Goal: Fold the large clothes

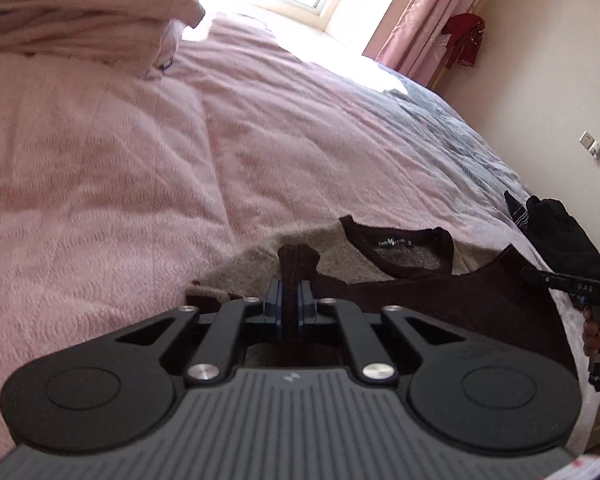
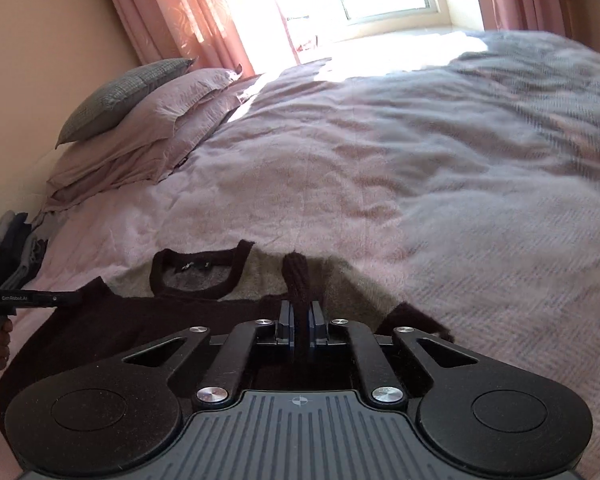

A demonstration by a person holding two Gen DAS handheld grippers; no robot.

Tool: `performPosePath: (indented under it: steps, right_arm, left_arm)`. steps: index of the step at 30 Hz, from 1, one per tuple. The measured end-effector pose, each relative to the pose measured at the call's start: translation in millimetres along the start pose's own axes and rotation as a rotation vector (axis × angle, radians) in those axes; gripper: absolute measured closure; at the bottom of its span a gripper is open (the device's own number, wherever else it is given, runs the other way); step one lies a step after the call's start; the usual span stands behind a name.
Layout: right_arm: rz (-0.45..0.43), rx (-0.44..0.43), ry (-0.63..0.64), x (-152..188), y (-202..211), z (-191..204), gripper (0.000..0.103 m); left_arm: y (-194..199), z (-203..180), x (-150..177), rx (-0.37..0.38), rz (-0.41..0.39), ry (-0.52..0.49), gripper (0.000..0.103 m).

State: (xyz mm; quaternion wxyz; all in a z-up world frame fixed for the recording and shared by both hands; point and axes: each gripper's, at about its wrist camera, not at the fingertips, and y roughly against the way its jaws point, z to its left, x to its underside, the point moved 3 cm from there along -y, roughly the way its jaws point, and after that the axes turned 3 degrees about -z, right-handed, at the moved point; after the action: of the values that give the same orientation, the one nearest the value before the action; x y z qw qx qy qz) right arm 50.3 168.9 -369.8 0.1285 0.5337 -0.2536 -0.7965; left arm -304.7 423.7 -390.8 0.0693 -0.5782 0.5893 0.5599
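A brown and beige knitted sweater (image 1: 440,296) lies on the pink bedspread (image 1: 120,168), its labelled collar (image 1: 398,246) facing up. My left gripper (image 1: 290,300) is shut on a dark brown ribbed edge of the sweater (image 1: 298,260), which sticks up between the pads. In the right wrist view the same sweater (image 2: 100,320) spreads to the left, and my right gripper (image 2: 299,316) is shut on another dark brown ribbed edge (image 2: 296,276). Each gripper shows at the edge of the other's view: the right one (image 1: 532,274) and the left one (image 2: 74,299), each held by a hand.
Stacked pillows (image 2: 148,120) lie at the bed's head, with folded clothes (image 2: 12,252) beside them. A black garment (image 1: 560,228) sits at the bed's right edge. A grey-blue blanket (image 2: 500,92) covers the far part. Pink curtains (image 2: 172,8) and a bright window stand behind.
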Motion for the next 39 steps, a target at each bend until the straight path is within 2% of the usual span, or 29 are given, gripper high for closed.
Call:
performPosePath:
  steps: [3,5,11,15,20,22,23,24,26,28,33,35,39]
  right_arm:
    - [-0.086,0.034,0.027,-13.5,8.9,3.3,0.101]
    - [-0.088,0.081,0.053,-20.4,-0.9,4.3,0.101]
    - [-0.059,0.143,0.056,-24.4,-34.3,-2.4,0.101]
    - [-0.068,0.152,0.031,-26.8,-42.9,-9.5,0.101]
    - [0.059,0.218,0.055,-11.8,-76.1,-14.4,0.101]
    - [0.087,0.256,0.085,-9.6,-77.5,-12.0,0.091]
    - [0.071,0.282,0.095,-10.9,-71.1,-9.9,0.071]
    - [0.048,0.298,0.100,-12.0,-59.8,-7.0,0.059]
    - [-0.008,0.271,0.075,-12.3,-30.1,-0.9,0.058]
    - [-0.045,0.214,0.012,-2.3,10.9,4.4,0.058]
    - [-0.032,0.078,-0.141,57.9,85.1,11.8,0.058]
    - [-0.008,0.054,-0.205,80.9,99.2,16.4,0.058]
    - [0.001,0.016,-0.270,104.2,104.0,22.8,0.058]
  left_arm:
    - [11.3,-1.7,-10.7,-0.031,-0.099,-0.017,0.099]
    - [6.8,-0.5,-17.5,-0.071,-0.127,-0.019,0.099]
    - [-23.9,3.1,-25.3,-0.149,-0.105,-0.045,0.099]
    - [-31.9,9.3,-27.2,-0.162,-0.116,-0.036,0.099]
    - [-63.1,12.4,-13.3,-0.235,-0.014,-0.083,0.097]
    - [-68.5,11.2,-8.7,-0.261,0.022,-0.120,0.093]
    - [-65.2,11.0,-9.3,-0.277,0.017,-0.128,0.087]
    - [-57.5,11.7,-10.9,-0.286,0.004,-0.121,0.081]
    - [-32.9,14.9,-12.2,-0.270,-0.023,-0.074,0.078]
    - [-0.2,16.6,-5.4,-0.216,-0.030,-0.024,0.076]
    - [87.8,6.7,45.6,-0.050,-0.024,0.138,0.073]
    - [109.0,-2.2,67.6,-0.014,-0.025,0.170,0.071]
    - [117.3,-13.6,102.0,-0.020,0.001,0.222,0.071]
